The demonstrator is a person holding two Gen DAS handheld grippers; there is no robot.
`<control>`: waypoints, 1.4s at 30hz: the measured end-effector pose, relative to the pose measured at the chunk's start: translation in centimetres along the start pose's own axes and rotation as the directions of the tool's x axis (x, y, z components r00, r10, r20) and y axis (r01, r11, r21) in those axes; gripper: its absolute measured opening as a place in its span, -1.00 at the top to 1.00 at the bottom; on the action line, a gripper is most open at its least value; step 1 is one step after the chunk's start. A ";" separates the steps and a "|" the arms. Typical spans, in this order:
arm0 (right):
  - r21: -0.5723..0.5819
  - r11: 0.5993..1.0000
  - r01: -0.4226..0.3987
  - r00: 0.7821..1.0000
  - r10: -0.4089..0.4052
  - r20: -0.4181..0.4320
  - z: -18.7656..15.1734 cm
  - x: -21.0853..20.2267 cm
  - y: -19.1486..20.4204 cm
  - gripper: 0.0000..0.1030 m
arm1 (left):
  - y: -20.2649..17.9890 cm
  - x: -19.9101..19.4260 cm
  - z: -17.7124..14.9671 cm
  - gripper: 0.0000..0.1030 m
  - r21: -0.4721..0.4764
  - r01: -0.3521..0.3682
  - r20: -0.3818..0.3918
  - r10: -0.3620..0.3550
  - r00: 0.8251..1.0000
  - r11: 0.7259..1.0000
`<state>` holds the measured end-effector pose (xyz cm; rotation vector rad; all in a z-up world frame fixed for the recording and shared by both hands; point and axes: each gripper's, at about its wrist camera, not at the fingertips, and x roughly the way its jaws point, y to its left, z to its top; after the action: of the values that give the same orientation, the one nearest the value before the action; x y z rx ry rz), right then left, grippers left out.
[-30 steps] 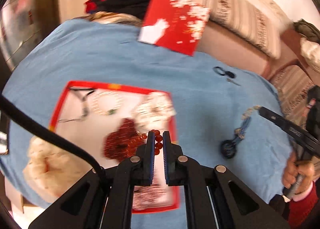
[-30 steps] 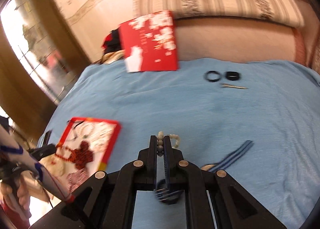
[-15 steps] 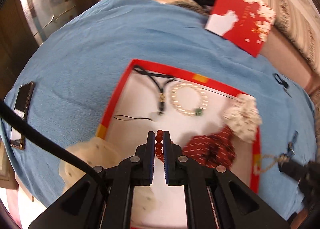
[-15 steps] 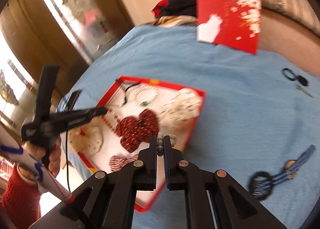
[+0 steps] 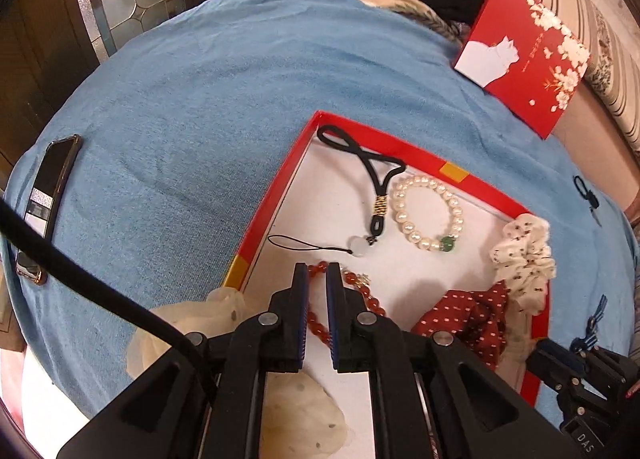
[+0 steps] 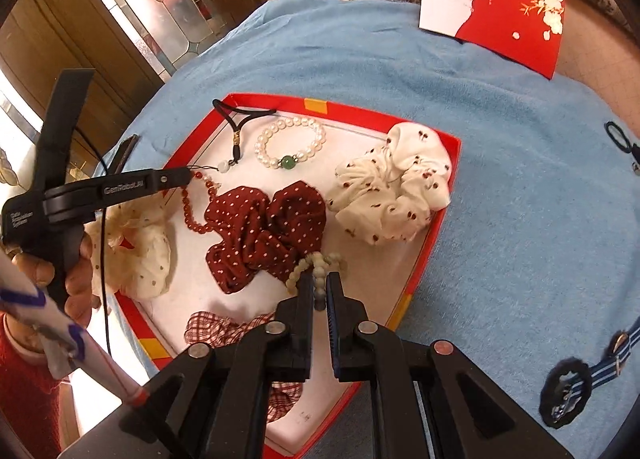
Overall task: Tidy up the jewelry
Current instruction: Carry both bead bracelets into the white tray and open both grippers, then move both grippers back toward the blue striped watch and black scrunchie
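Red-rimmed tray [image 6: 436, 227], dark-red white-dotted scrunchie [image 6: 260, 231], pale blue cloth [image 5: 200, 107].

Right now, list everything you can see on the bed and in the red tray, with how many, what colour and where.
Tray: one, red rim, white floor, on the blue cover.
Scrunchies: four; white with dark spots at the tray's far right, dark red dotted in the middle, cream at the left edge, red checked nearest.
Pearl bracelet: one, white with a green bead, far end of tray.
Black cord charm: one, beside the pearls.
Red bead bracelet: one, on the tray floor, between the left fingers.
Pale bead bracelet: one, between the right fingers.
Red card: one, far side.
Phone: one, dark, left of tray.
Striped strap: one, blue, right.
Left gripper: shut.
Right gripper: jaws just opening around the pale beads.
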<state>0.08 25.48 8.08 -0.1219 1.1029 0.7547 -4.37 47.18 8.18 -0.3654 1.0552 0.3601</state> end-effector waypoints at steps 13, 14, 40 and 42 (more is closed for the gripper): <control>0.041 0.998 0.053 0.991 -0.057 0.120 -1.8 -7.1 -2.5 0.19 | -4.6 -9.2 -4.1 0.26 0.081 -0.030 0.152 0.018 0.988 0.996; 0.041 0.997 0.062 0.990 -0.067 0.126 -2.3 -7.7 -2.9 0.17 | -5.4 -10.1 -4.8 0.25 0.099 -0.037 0.165 0.020 0.986 0.994; 0.336 0.923 0.188 0.946 -0.263 0.192 -16.2 -20.1 -17.2 0.08 | -18.6 -17.1 -15.7 0.08 0.319 -0.078 0.239 0.000 0.971 0.944; 0.349 0.917 0.193 0.943 -0.271 0.192 -16.7 -20.4 -17.9 0.07 | -19.0 -16.9 -15.9 0.05 0.327 -0.077 0.234 -0.002 0.972 0.942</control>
<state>-6.59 -5.36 12.51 0.1146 0.9492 0.3528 -15.50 21.28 18.39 0.0036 0.8746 0.2436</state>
